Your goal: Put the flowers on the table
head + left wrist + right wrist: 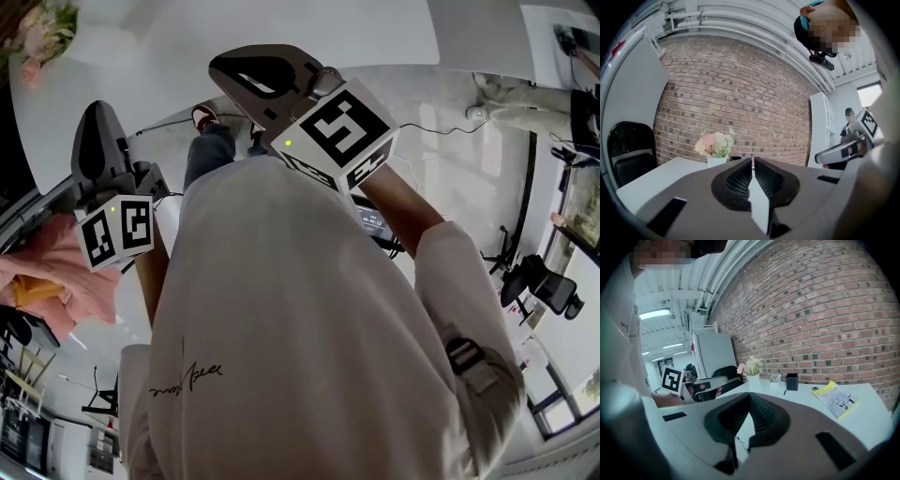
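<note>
The flowers [715, 144], pink and cream in a white vase, stand on the white table [656, 177] before a brick wall, straight beyond my left gripper [753, 162]. Its jaws are shut with nothing between them. In the right gripper view the flowers [751, 366] stand at the table's far end, beyond my right gripper [749, 395], also shut and empty. In the head view both the left gripper [97, 141] and the right gripper [258, 75] are held up in front of the person's white shirt. The flowers [42, 33] show at the top left.
A black pen holder [791, 381], a small tray [776, 378] and a yellow booklet [836, 399] lie on the table [867, 413]. A black chair [627, 150] stands at the table's left end. A pink garment [56, 272] lies at the left.
</note>
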`<state>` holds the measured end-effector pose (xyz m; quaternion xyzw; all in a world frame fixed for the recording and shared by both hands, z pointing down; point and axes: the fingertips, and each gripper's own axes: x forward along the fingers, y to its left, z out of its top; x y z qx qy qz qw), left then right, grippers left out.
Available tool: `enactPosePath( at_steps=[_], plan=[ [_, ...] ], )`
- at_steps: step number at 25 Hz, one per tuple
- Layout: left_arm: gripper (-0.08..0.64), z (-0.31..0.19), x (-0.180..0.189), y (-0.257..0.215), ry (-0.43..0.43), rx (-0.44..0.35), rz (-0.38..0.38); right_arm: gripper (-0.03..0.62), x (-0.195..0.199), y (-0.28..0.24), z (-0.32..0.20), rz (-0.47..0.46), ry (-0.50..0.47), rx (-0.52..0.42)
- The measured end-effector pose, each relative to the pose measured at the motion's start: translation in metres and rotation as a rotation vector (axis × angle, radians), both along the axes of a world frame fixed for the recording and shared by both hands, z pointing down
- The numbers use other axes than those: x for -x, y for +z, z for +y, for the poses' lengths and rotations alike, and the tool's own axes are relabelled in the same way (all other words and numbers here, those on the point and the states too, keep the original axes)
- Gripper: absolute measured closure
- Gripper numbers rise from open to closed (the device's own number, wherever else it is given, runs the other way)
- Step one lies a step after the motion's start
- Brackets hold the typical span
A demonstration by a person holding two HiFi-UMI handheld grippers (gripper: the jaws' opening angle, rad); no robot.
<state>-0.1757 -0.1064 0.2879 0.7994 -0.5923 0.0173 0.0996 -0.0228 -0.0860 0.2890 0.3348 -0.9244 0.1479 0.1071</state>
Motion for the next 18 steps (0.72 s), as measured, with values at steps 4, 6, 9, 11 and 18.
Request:
enactPosePath(
  at_steps=[4, 6, 9, 11, 18],
  plan=[
    [0.555, 0.009, -0.003, -0.004, -0.016, -0.007, 0.004, 0.568, -0.006, -0.002, 0.006, 0.004, -0.008, -0.001],
    [0.555, 0.012, -0.007, -0.005, -0.021, -0.006, 0.003, 0.568, -0.010, -0.003, 0.009, 0.000, -0.013, 0.001],
    [0.557, 0.014, -0.007, -0.006, -0.026, -0.004, -0.002, 0.568, -0.009, -0.004, 0.011, 0.000, -0.022, 0.000],
    [0.557, 0.015, -0.006, -0.007, -0.029, -0.004, 0.000, 0.568, -0.007, -0.004, 0.012, 0.001, -0.025, -0.002],
    [0.557, 0.018, -0.012, -0.011, -0.043, -0.013, 0.002, 0.568, -0.013, -0.008, 0.016, 0.004, -0.024, -0.008]
  ],
)
